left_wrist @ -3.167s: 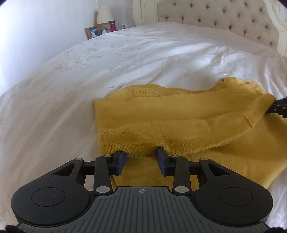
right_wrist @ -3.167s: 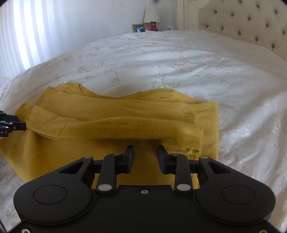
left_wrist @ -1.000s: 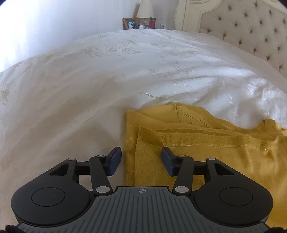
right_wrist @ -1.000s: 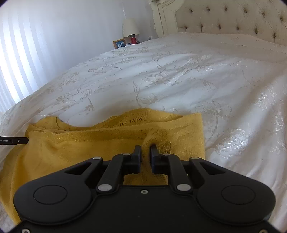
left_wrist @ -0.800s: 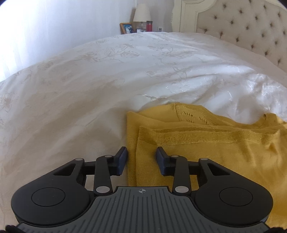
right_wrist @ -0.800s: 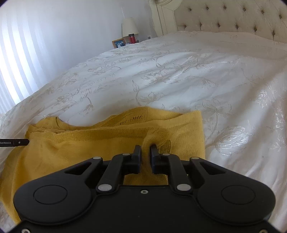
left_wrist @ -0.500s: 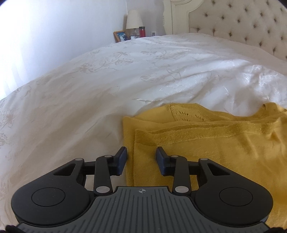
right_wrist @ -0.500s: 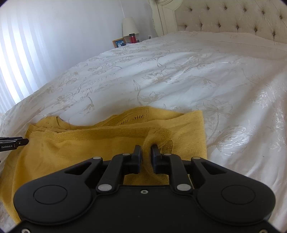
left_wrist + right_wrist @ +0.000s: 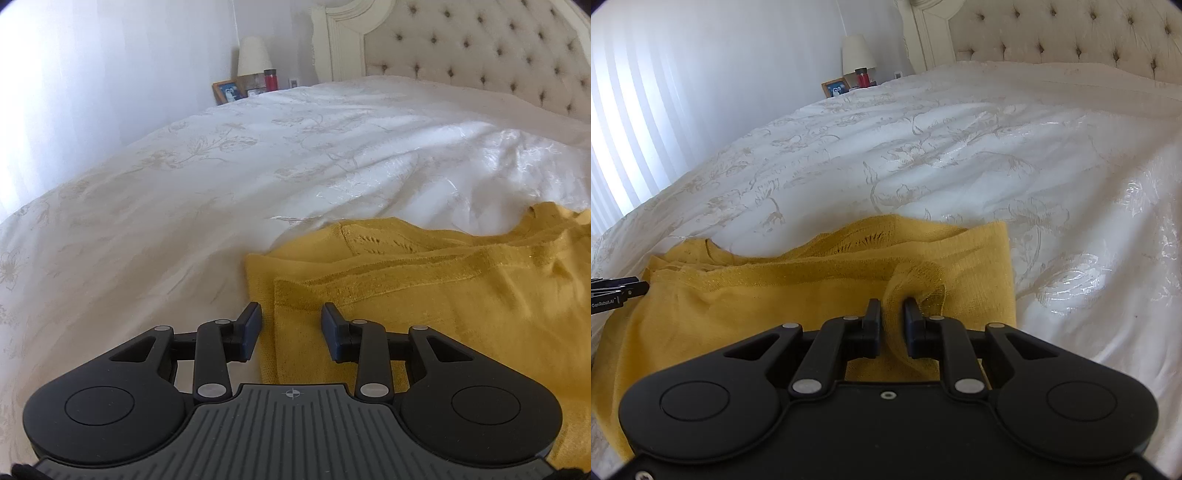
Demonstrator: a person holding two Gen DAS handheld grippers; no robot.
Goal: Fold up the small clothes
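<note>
Right wrist: right gripper point(image 9: 892, 317) pinches yellow sweater point(image 9: 746, 306); left gripper point(image 9: 291, 325) parted, closing around its edge

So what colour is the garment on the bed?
Mustard yellow garment, clearest in the right wrist view.

Mustard-yellow knit garment point(image 9: 461, 295), plain, small openwork pattern near one edge. White bedspread point(image 9: 258, 166), pale tone-on-tone floral embroidery, slight sheen. Cream tufted headboard point(image 9: 480, 48), darker buttons. Black gripper bodies, dark blue pads on left gripper point(image 9: 291, 325). White lampshade point(image 9: 857, 54), red cylinder point(image 9: 863, 78) beside it.
</note>
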